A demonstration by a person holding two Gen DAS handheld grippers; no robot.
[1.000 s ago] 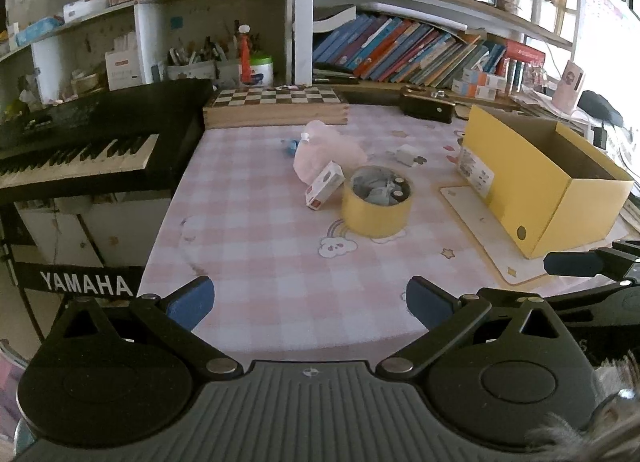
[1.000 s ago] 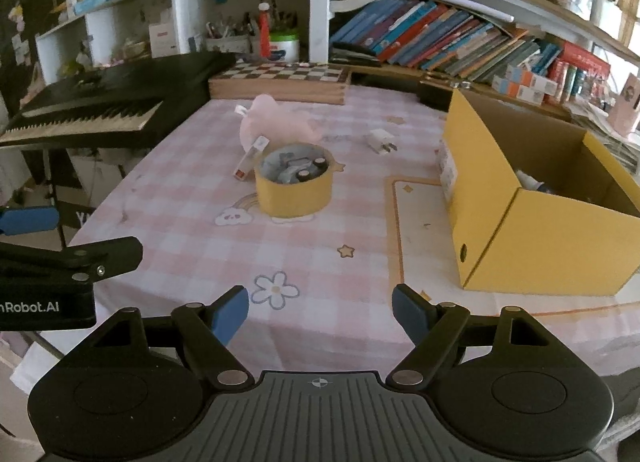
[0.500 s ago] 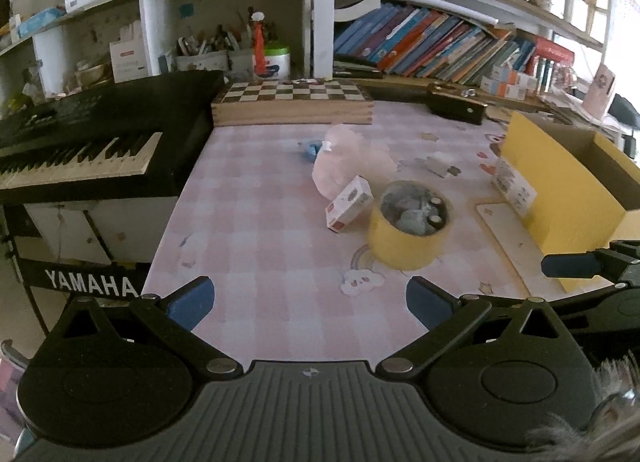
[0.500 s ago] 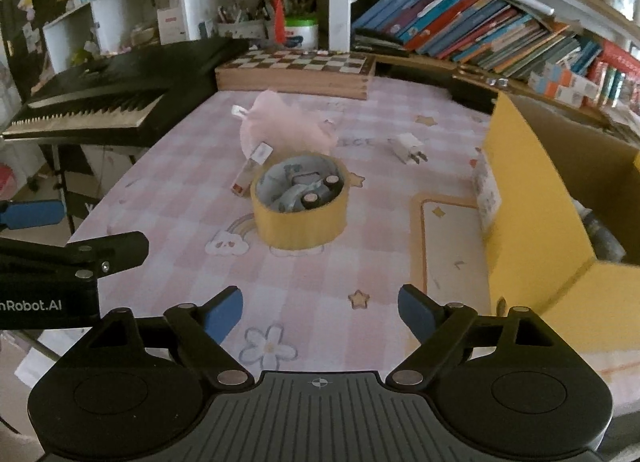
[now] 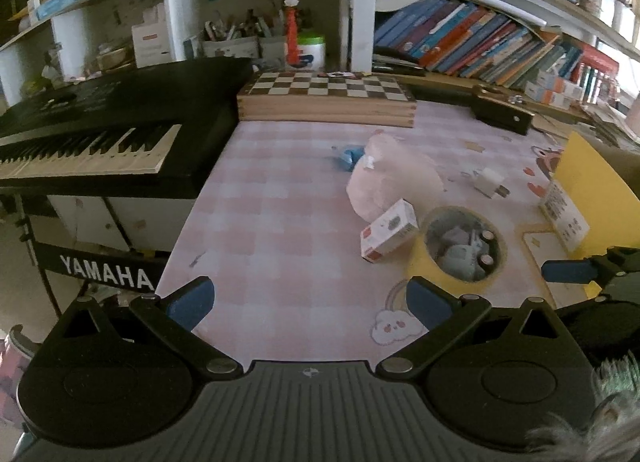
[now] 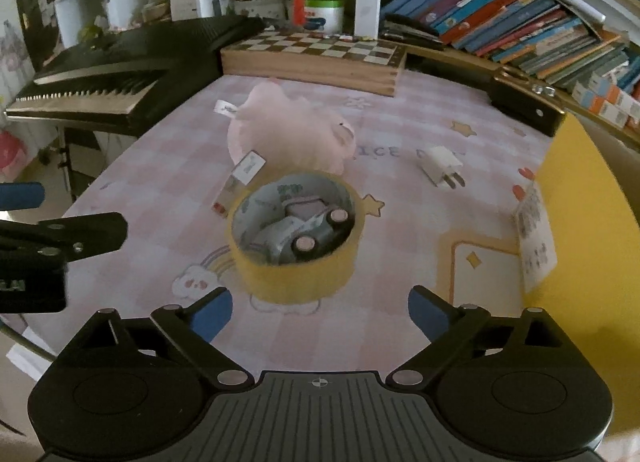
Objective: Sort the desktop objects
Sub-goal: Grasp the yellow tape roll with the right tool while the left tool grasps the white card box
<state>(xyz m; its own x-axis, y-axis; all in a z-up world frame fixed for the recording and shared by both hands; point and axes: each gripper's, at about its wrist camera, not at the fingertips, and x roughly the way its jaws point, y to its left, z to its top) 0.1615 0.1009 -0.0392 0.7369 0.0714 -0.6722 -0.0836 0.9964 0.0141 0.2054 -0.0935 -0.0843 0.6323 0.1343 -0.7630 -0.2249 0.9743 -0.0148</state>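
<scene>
Because both hand-held grippers, left [image 5: 310, 300] and right [image 6: 320, 312], hung with fingers apart and empty above the bench [image 5: 280, 221], we feared the right might tip the tub [image 6: 294, 240] just ahead, spilling its contents toward the box [image 6: 584, 213].

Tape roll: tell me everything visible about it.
The tape roll is a wide yellow ring with a pale printed inner face, lying flat on the checked pink cloth. Its core holds small items, apparently batteries and wrapped packets. A small white box lies against its far-left side, the pink plush just behind. Neither tool touches it.
</scene>
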